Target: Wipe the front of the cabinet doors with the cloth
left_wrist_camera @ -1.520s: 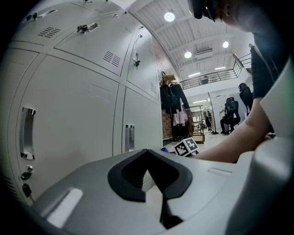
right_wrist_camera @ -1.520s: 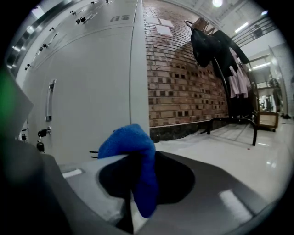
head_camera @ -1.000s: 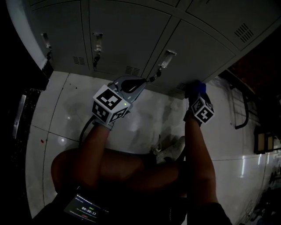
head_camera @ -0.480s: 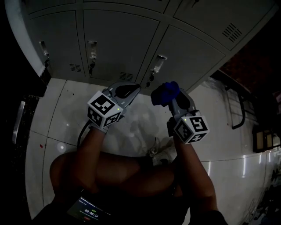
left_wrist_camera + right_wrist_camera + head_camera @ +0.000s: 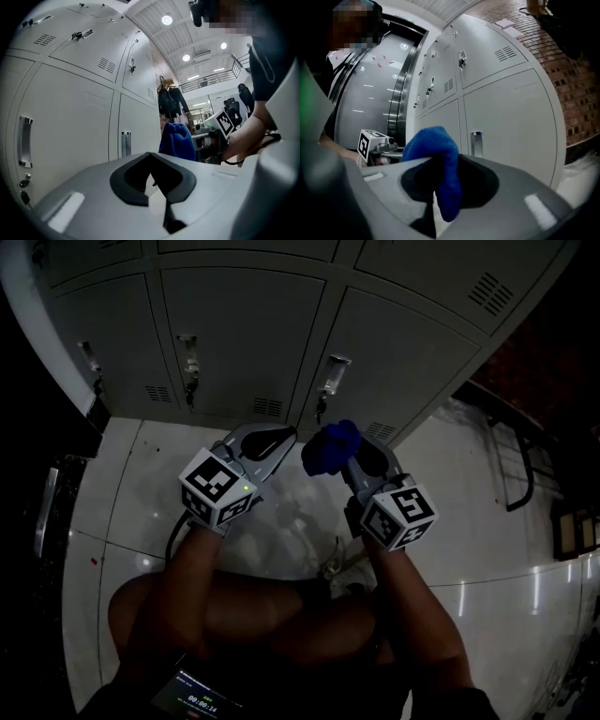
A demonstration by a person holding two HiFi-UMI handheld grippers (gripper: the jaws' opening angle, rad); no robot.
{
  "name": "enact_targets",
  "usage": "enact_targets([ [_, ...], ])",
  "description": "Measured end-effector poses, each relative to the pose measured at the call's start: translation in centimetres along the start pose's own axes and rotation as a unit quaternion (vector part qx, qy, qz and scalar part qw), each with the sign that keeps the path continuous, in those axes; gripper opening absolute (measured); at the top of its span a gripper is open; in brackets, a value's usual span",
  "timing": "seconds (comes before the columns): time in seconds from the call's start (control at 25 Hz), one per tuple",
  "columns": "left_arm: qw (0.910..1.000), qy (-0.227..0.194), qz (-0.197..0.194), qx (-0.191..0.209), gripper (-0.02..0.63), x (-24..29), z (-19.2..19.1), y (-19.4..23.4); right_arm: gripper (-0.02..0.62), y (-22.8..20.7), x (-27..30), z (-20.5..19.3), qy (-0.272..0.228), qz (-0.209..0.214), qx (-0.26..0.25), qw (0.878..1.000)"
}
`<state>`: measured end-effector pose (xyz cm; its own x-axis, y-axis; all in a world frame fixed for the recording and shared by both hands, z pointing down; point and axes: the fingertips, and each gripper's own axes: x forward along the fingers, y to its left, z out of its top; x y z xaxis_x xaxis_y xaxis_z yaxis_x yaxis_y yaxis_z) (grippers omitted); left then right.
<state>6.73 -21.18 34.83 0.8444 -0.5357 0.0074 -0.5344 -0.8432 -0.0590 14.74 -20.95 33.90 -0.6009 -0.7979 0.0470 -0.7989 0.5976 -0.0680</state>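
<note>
Grey locker doors (image 5: 239, 329) fill the top of the head view, each with a small handle (image 5: 332, 373) low down. My right gripper (image 5: 345, 450) is shut on a bunched blue cloth (image 5: 328, 448), held off the doors over the floor. In the right gripper view the cloth (image 5: 440, 164) hangs folded between the jaws, with a door (image 5: 515, 122) behind it. My left gripper (image 5: 279, 435) hovers just left of the cloth, shut with nothing in it. The left gripper view shows its closed jaws (image 5: 151, 176), the cloth (image 5: 177, 140) beyond them, and the doors (image 5: 70, 117) at left.
Glossy white floor tiles (image 5: 122, 493) lie under both arms. A dark metal frame (image 5: 520, 460) stands at the right and a dark strip (image 5: 42, 512) at the left edge. A shoe (image 5: 342, 568) shows between the arms, and a lit screen (image 5: 192, 699) at the bottom.
My right gripper has come away from the right-hand locker door and moved left with the cloth, ending beside the left gripper. The left gripper has drifted slightly.
</note>
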Motion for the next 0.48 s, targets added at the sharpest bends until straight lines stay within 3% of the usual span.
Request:
enact_targets([
  [0.48, 1.0000, 0.002, -0.003, -0.001, 0.000, 0.03, 0.08, -0.61, 0.078, 0.09, 0.22, -0.70, 0.006, 0.009, 0.002, 1.000],
])
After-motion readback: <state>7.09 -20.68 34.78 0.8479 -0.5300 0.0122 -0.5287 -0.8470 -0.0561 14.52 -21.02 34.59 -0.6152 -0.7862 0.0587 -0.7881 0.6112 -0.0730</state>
